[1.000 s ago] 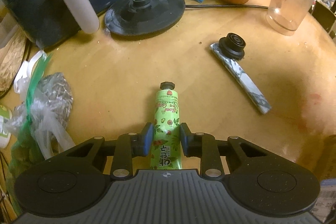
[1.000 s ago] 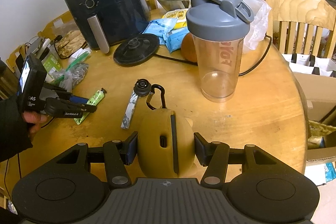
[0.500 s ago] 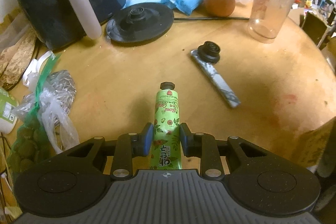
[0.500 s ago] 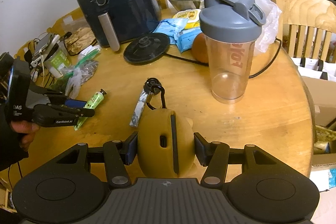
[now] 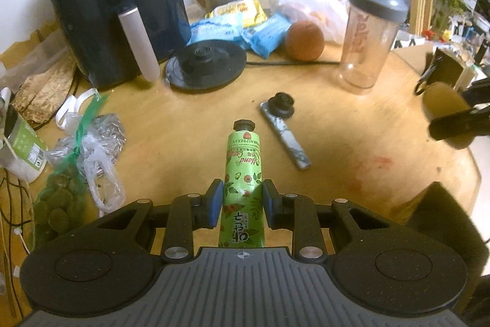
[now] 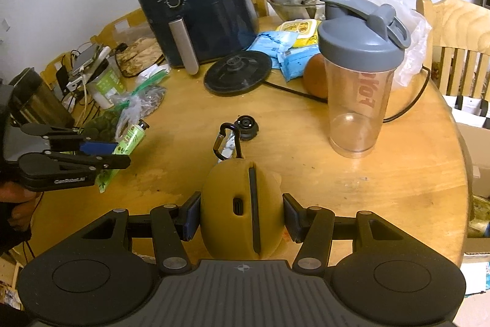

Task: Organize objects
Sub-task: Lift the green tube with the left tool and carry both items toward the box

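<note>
My left gripper is shut on a green hand cream tube with a black cap and holds it above the round wooden table. The tube also shows in the right wrist view, in the left gripper. My right gripper is shut on a mustard yellow earbud case with a black carabiner, held above the table. The case also shows at the right edge of the left wrist view. A marbled stick with a black round knob lies on the table.
A dark air fryer, a black kettle base with its cord, blue packets, an orange and a clear shaker bottle stand at the back. Plastic bags lie at the left. A wooden chair is at the right.
Both grippers have risen and pulled back from the table with their objects. The right gripper's case now shows in the left wrist view.
</note>
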`<action>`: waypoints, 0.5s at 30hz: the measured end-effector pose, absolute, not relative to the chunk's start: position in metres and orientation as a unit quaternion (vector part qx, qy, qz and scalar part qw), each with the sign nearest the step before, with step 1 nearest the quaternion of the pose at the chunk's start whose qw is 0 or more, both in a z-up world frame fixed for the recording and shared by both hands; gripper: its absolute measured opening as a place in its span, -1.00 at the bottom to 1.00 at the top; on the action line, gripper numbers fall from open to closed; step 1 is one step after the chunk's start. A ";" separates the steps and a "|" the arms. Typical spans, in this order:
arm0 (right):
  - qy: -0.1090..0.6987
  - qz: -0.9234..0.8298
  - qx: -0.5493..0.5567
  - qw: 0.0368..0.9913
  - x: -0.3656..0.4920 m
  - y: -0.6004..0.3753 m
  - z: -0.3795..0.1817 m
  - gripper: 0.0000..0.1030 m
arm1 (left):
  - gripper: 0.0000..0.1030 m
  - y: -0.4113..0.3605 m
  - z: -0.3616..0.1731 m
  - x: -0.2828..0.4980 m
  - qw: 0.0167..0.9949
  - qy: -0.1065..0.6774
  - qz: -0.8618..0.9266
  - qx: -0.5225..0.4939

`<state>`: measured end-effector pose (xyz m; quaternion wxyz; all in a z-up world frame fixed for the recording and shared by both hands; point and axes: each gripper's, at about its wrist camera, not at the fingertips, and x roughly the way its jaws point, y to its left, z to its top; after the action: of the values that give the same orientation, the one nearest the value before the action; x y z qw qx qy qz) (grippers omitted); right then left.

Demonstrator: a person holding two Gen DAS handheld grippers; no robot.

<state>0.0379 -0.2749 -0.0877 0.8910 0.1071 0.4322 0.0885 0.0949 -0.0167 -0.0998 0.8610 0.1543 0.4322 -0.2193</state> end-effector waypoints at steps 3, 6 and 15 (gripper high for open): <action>0.431 0.094 0.105 0.891 0.036 -0.274 -0.087 0.11 | -0.47 -0.017 -0.090 0.086 0.866 0.427 -0.219 0.145; 0.431 0.099 0.100 0.891 0.034 -0.274 -0.085 0.11 | -0.47 -0.017 -0.082 0.077 0.870 0.423 -0.215 0.136; 0.432 0.112 0.102 0.889 0.028 -0.275 -0.082 0.11 | -0.47 -0.016 -0.065 0.051 0.876 0.425 -0.205 0.105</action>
<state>0.0279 -0.2750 -0.0818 0.8890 0.1024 0.4321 0.1119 0.0508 -0.0165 -0.0654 0.8755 0.1046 0.4249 -0.2048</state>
